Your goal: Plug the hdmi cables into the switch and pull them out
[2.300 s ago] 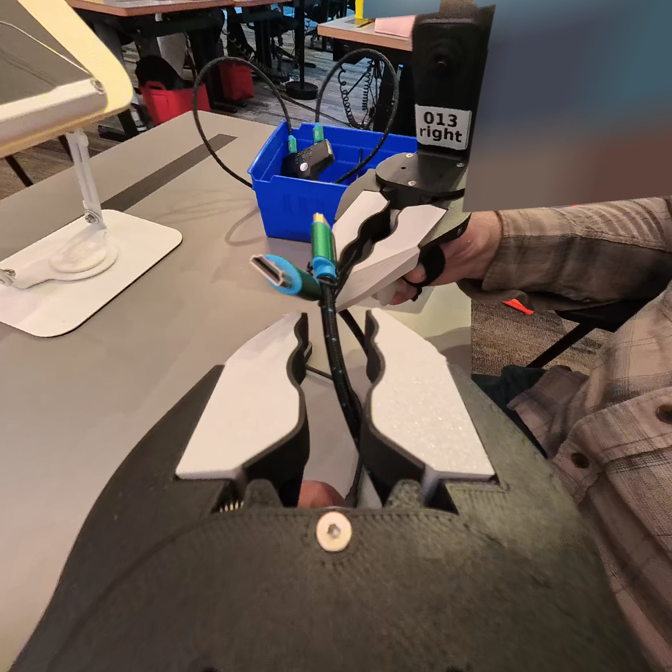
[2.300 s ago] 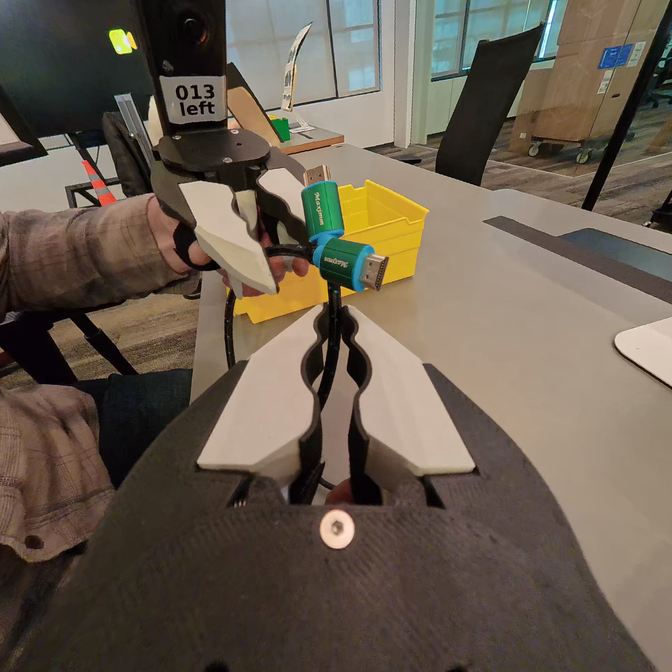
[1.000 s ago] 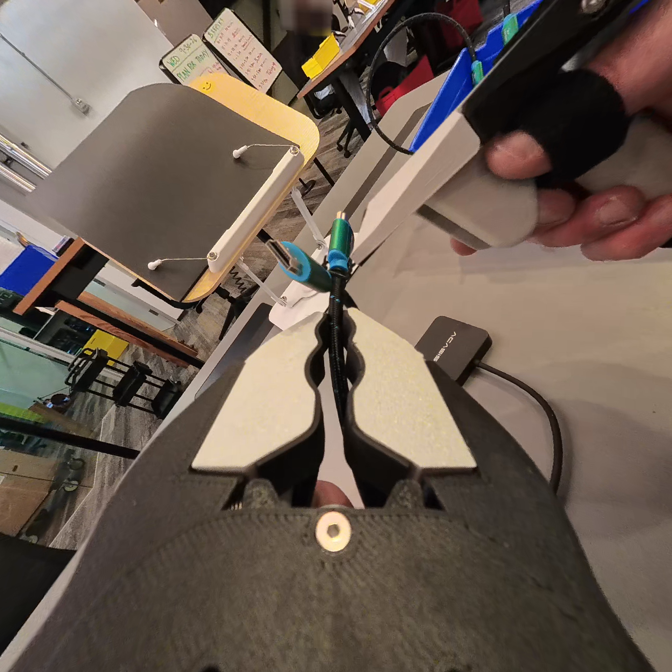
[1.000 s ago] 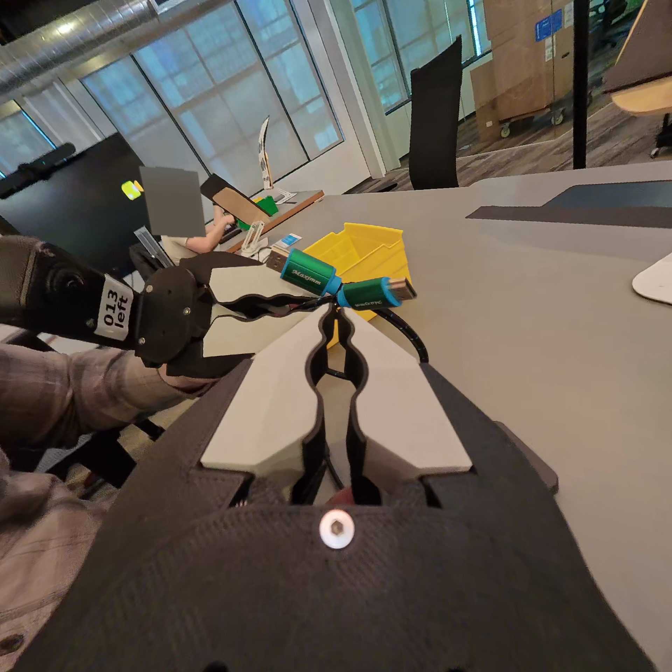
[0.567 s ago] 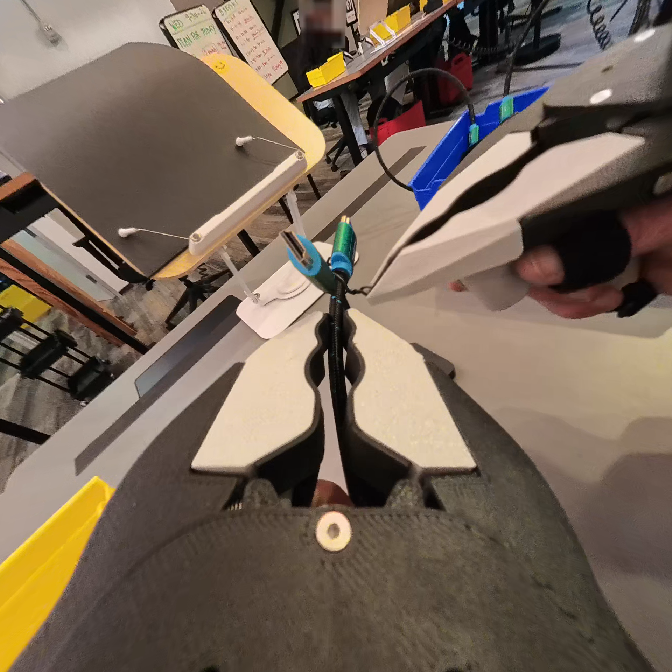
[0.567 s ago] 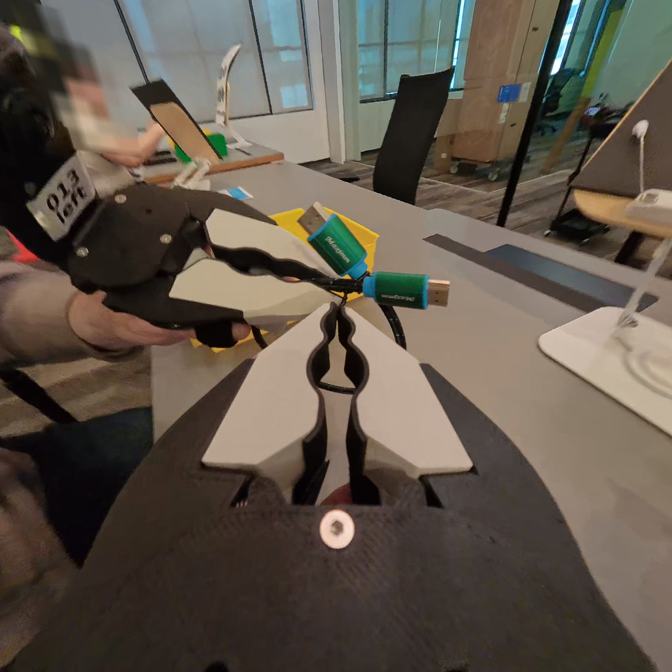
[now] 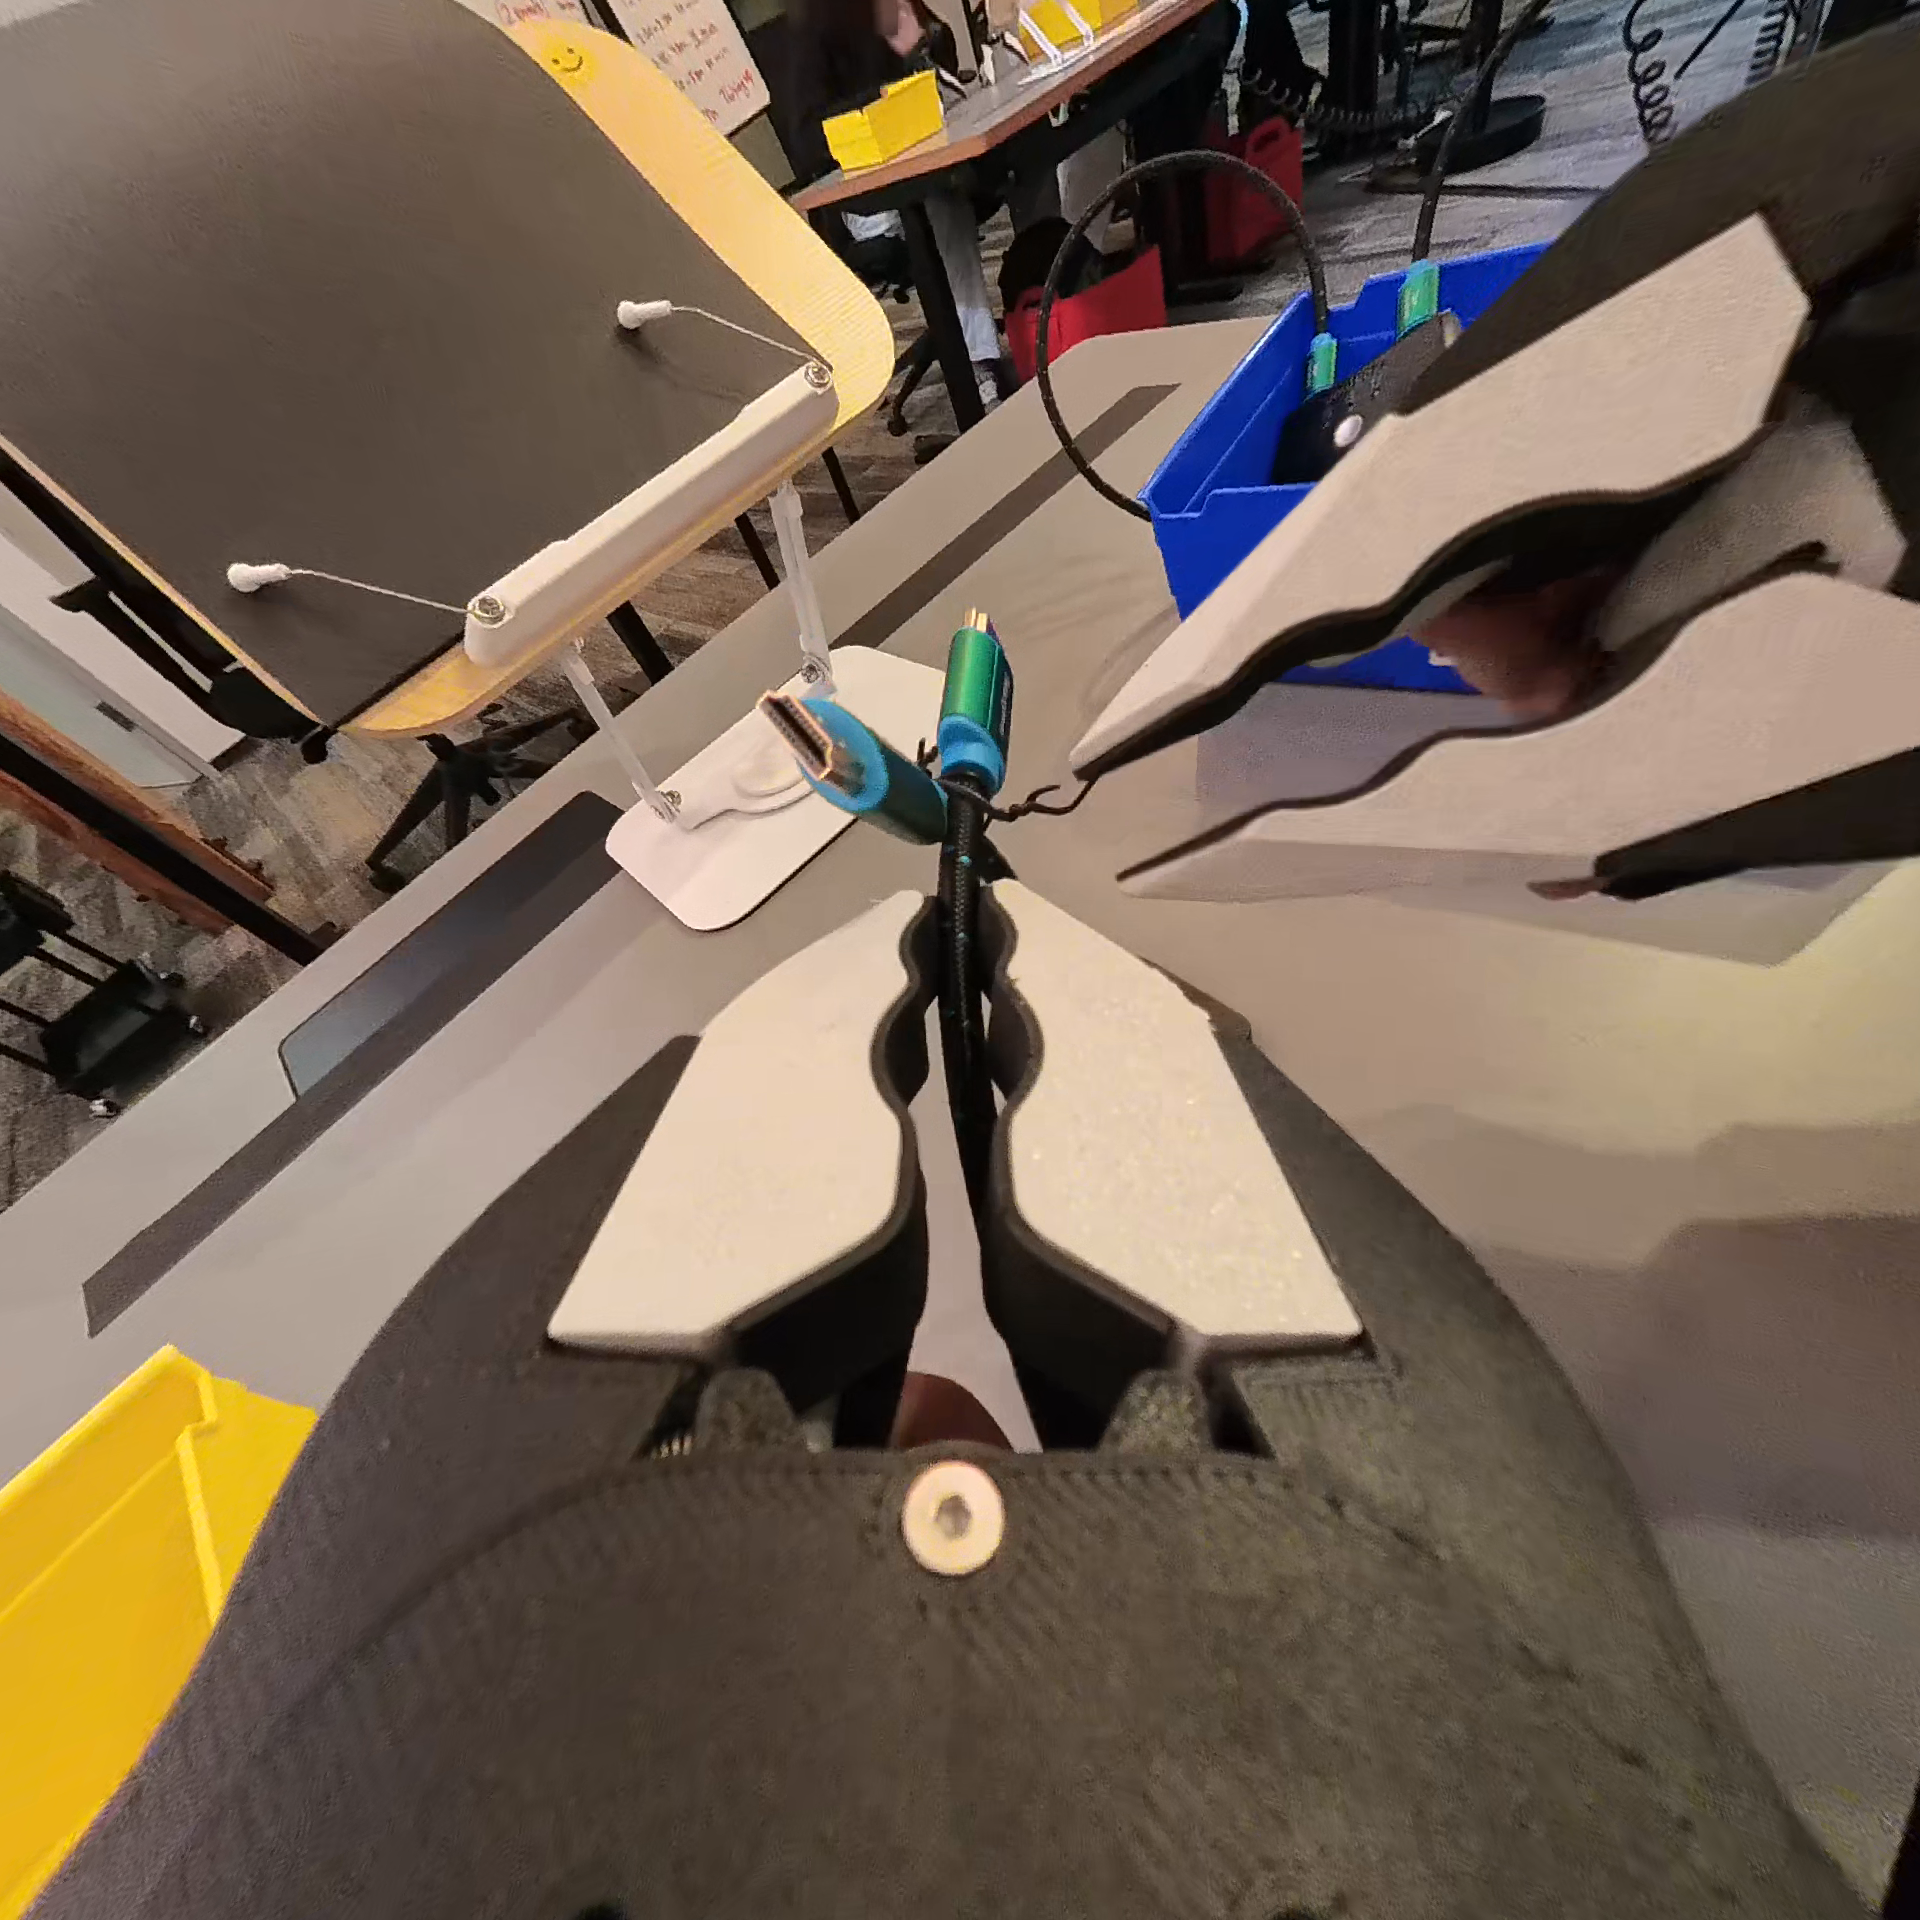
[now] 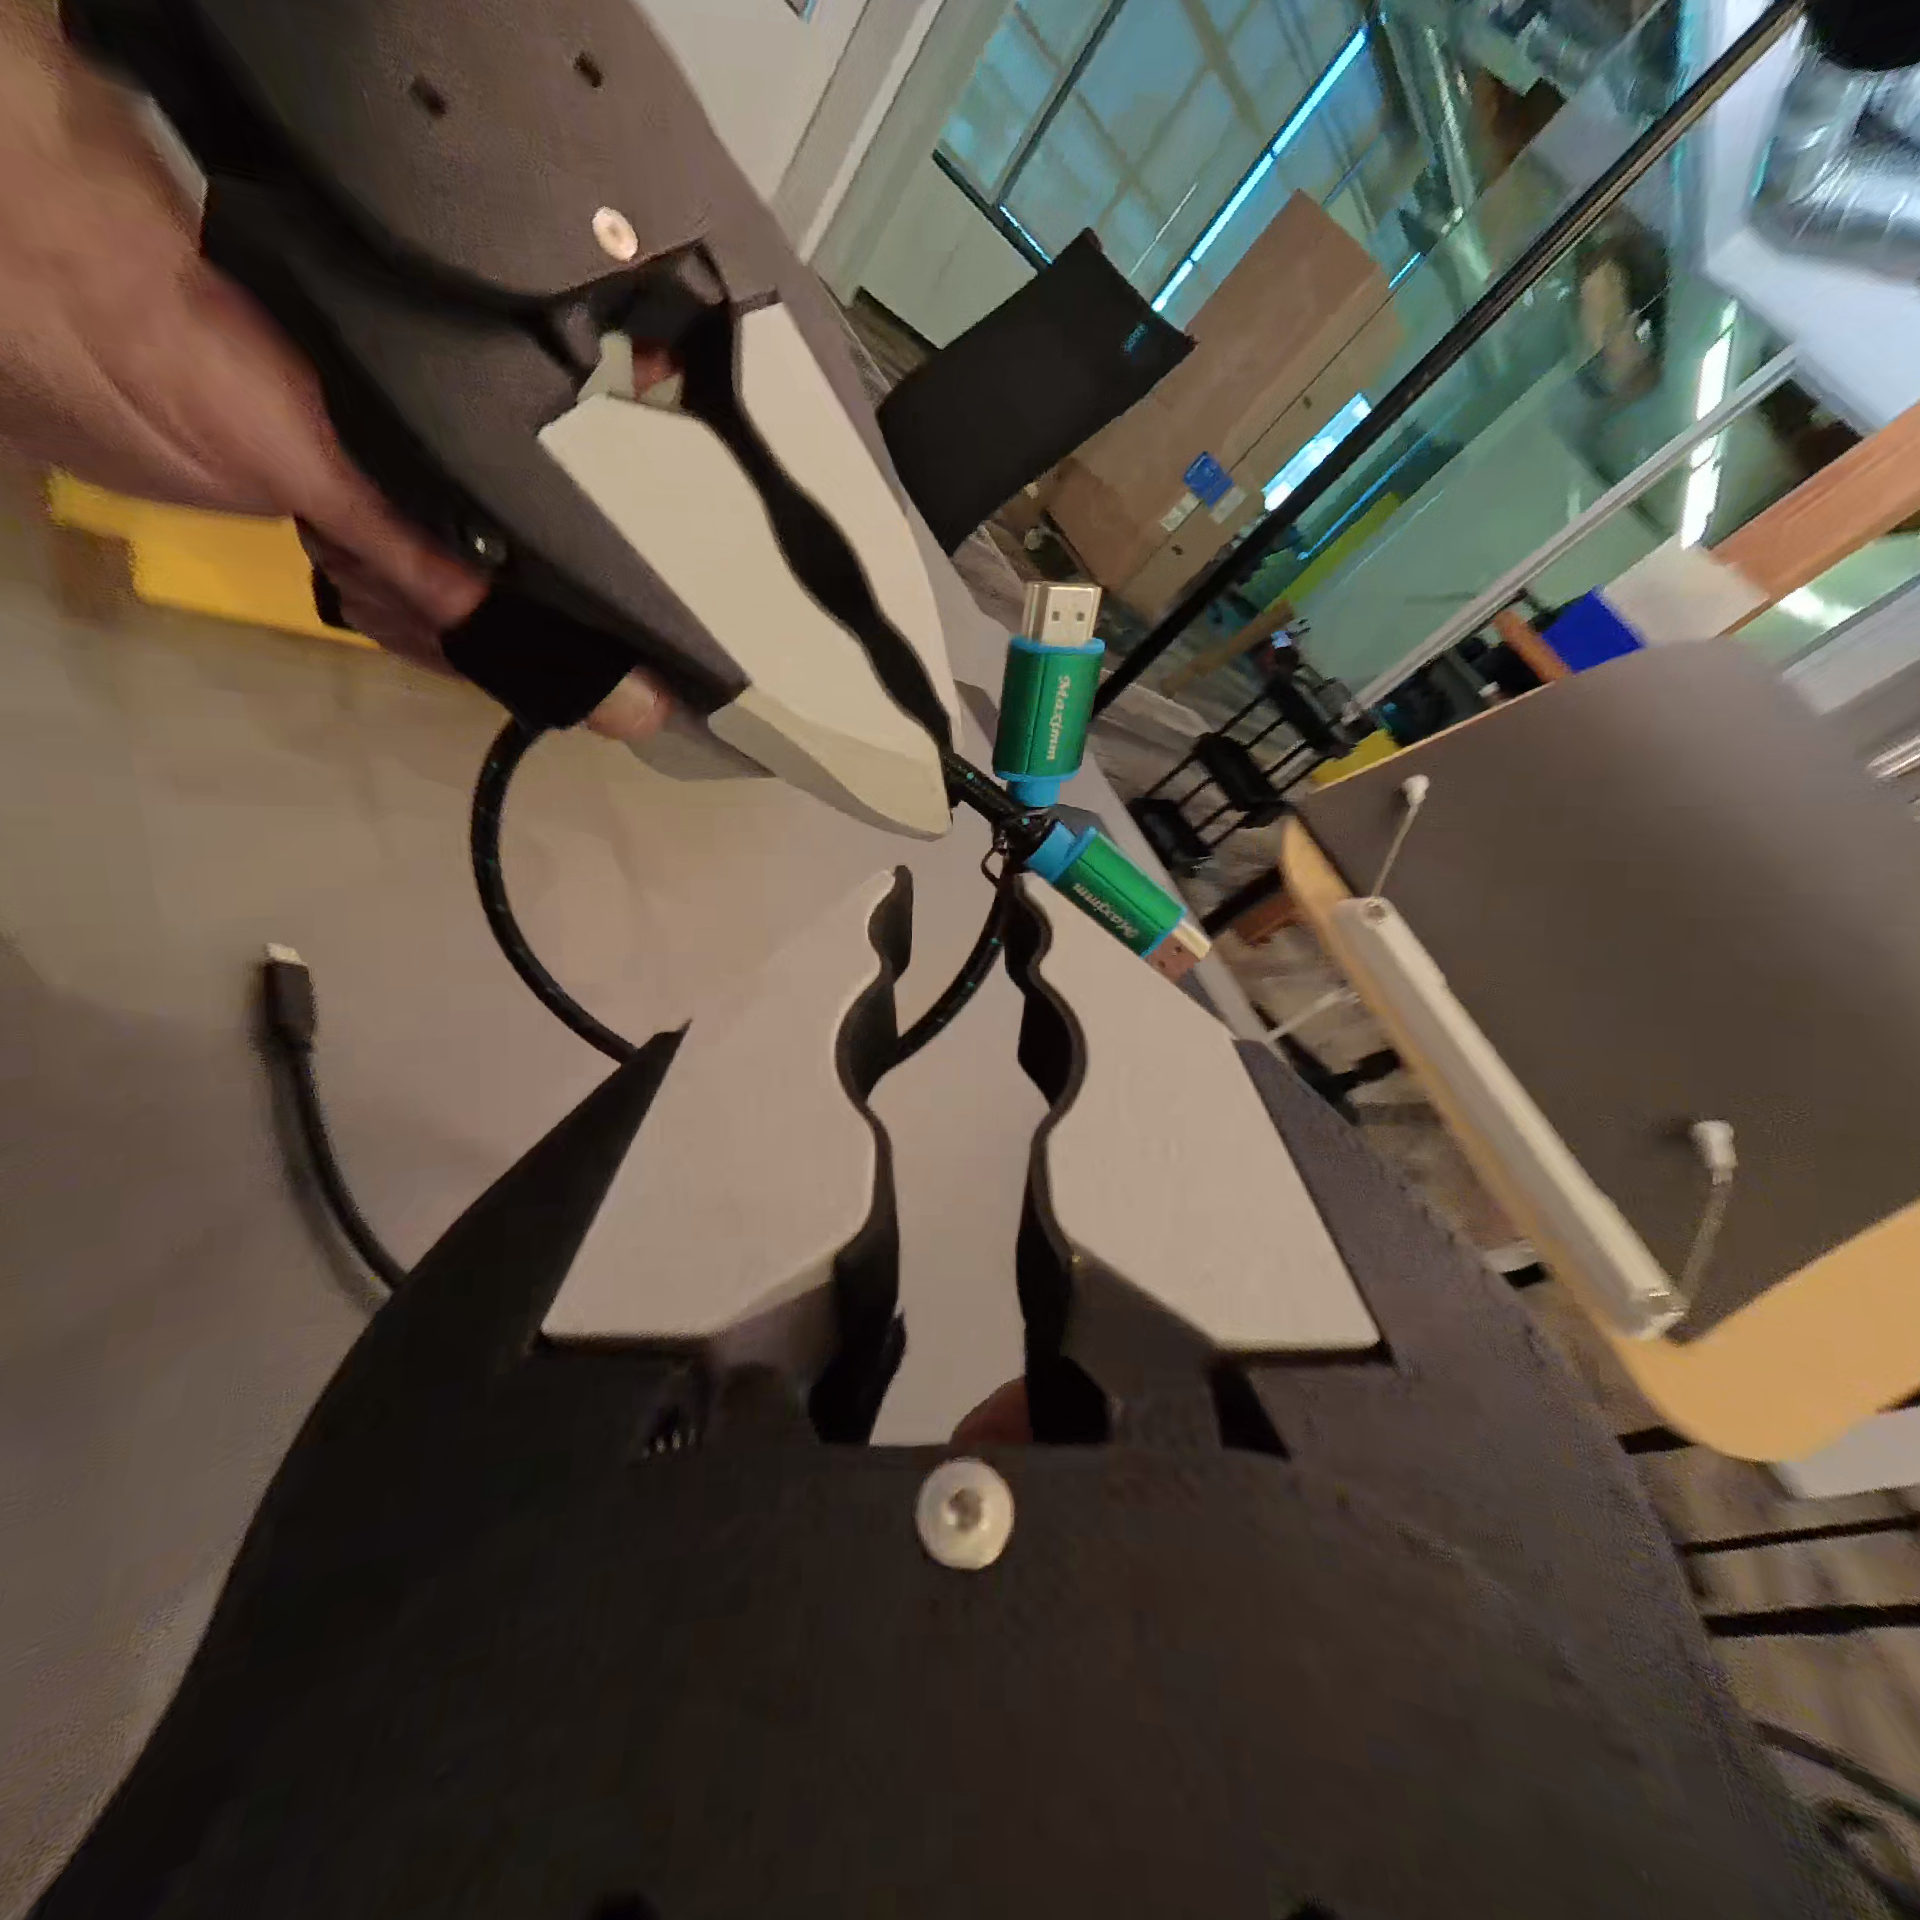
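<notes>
Looking along my left gripper (image 7: pixel 961 914), I find its jaws closed on the black braided HDMI cable (image 7: pixel 958 935), which runs between the fingers and out past the tips. Just beyond the tips the cable's two green-and-blue plugs (image 7: pixel 975 694) fork apart, bound together at their bases by a thin twist tie (image 7: pixel 1023 805). My right gripper (image 8: pixel 956 899) has its jaws parted; the cable's loop passes between the fingertips, and I cannot tell whether either finger touches it. In the left wrist view its upper fingertip (image 7: pixel 1091 764) meets the free end of the tie. A dark cable end (image 8: pixel 286 997) lies on the grey table (image 7: pixel 1351 1060) below. Farther off stand a white stand base (image 7: pixel 748 831), a blue bin (image 7: pixel 1226 488) holding further plugged cables, and a yellow bin (image 7: pixel 94 1538) at the near left.
</notes>
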Demonstrator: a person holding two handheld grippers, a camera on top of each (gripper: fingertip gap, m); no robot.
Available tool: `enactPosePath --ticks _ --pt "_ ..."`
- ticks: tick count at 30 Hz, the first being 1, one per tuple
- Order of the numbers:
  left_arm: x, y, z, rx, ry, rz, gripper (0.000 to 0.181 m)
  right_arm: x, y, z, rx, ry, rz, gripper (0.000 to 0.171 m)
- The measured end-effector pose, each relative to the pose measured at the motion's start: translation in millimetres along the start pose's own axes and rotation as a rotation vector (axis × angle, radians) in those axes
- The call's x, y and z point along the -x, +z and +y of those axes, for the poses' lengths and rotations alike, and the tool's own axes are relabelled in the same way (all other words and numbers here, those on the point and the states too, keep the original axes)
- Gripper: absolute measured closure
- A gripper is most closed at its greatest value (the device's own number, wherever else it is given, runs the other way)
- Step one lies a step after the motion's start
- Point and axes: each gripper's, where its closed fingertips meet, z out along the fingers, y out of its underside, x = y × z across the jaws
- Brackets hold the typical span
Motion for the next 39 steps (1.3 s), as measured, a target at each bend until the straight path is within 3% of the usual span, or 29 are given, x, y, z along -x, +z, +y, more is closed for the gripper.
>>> enactPosePath --ticks 7,17,21,25,28,36,39 --pt "-6 1 4 0.044 0.036 0.017 0.176 -3 3 4 0.081 -0.325 0.100 0.157" --pt "-12 2 6 0.069 0.066 0.029 0.176 0 5 5 0.096 -0.407 0.104 0.168" --pt "-13 2 7 0.064 0.066 0.028 0.176 -2 4 8 0.100 -0.297 0.070 0.171" --pt "-13 3 7 0.053 0.072 0.012 0.176 0 5 9 0.054 -0.019 -0.012 0.171" --pt "-10 3 5 0.032 0.082 -0.020 0.176 -2 6 6 -0.022 0.348 -0.092 0.171" --pt "0 0 -6 -0.048 0.195 -0.144 0.176 -9 6 -10 -0.434 1.592 -0.476 0.171" --pt "0 0 -6 -0.061 0.207 -0.157 0.176 -7 6 -12 -0.502 1.713 -0.555 0.171"
